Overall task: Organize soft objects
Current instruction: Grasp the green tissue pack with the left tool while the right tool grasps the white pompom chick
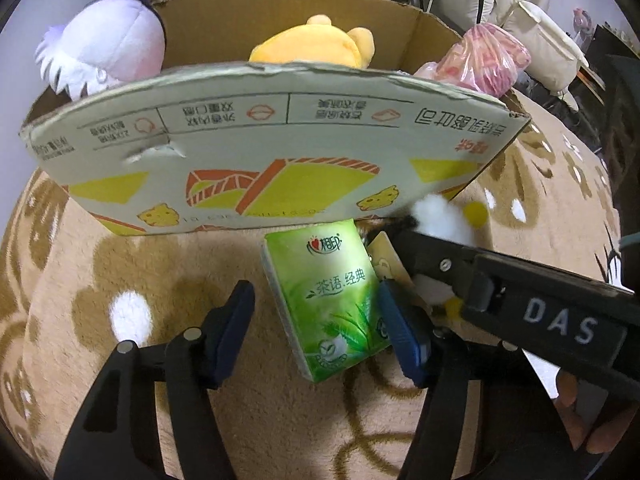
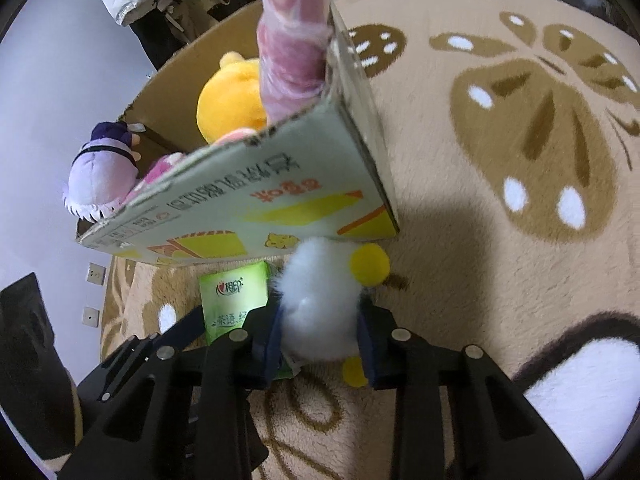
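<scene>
Left gripper [image 1: 316, 332] jaws open astride green tissue pack [image 1: 328, 300] ("茶语·经典"); right gripper [image 2: 320, 344] clamps white plush [image 2: 320, 304]

Green tissue pack [image 1: 332, 304] lies flat on the rug, right in front of the box [image 1: 256, 152]. Fluffy white duck toy [image 2: 320, 304], yellow beak, sits just right of it. Purple plush [image 1: 104, 52], yellow bear [image 1: 316, 42] and pink bagged thing [image 1: 486, 60] are in the box.

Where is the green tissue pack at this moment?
The green tissue pack lies on the carpet just in front of the cardboard box, between the left gripper fingers, with the white plush toy at its right.
</scene>
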Available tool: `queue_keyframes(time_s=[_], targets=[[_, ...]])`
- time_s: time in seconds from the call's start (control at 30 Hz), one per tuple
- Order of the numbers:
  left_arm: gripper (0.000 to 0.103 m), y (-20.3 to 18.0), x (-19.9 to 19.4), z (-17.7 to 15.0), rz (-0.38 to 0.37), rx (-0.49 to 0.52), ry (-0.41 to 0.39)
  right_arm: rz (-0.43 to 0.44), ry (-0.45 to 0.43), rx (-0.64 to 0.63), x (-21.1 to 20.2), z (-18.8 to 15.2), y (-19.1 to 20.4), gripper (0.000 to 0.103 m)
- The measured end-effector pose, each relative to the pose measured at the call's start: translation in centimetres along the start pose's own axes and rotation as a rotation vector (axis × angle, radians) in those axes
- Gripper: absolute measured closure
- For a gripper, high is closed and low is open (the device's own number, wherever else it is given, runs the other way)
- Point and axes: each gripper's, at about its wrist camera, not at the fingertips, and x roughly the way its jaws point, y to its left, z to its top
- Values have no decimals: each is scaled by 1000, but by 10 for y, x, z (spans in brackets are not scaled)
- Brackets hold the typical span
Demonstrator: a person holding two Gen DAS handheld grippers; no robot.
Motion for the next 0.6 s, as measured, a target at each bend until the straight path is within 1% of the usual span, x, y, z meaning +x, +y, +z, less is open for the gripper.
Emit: queue_keyframes(time_s=[0.13, 0.5, 0.6], targets=[[38, -2, 5, -1, -22, -26, 27, -17, -17, 1, -8, 1, -3, 69], [38, -24, 5, 5, 28, 15, 43, -20, -29, 1, -17, 5, -12, 69], [37, -28, 8, 5, 27, 7, 51, -19, -27, 4, -17, 5, -14, 69]])
